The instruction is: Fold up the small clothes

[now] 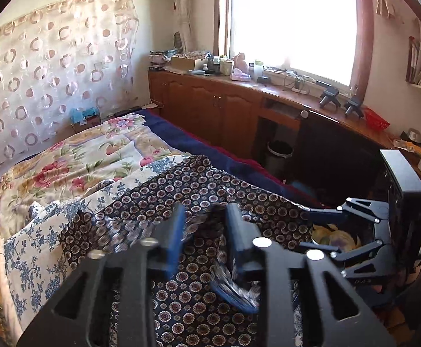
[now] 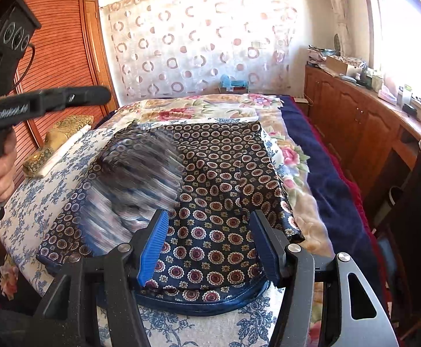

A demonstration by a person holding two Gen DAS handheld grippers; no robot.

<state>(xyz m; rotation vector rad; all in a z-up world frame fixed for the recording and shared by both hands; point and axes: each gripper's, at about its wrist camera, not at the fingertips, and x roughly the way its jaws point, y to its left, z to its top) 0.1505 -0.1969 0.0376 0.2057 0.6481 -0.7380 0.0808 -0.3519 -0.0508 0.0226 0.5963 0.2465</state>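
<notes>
The navy patterned garment (image 2: pixel 224 190) lies spread on the blue-flowered cloth (image 2: pixel 36 196) over the bed, filling the right wrist view's centre; its part toward 9 o'clock is blurred. The right gripper (image 2: pixel 207 248) is spread wide above the hem at 6 o'clock, holding nothing; the left gripper (image 1: pixel 204 231) has its fingers apart with blurred fabric between them, so I cannot tell whether it pinches.

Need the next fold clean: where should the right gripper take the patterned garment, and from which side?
Probably the patterned garment by its blue-piped near hem, just below the open right gripper. Come from the near side, low along the bed: that edge is a firm, curved border lying flat and unobstructed.
</notes>
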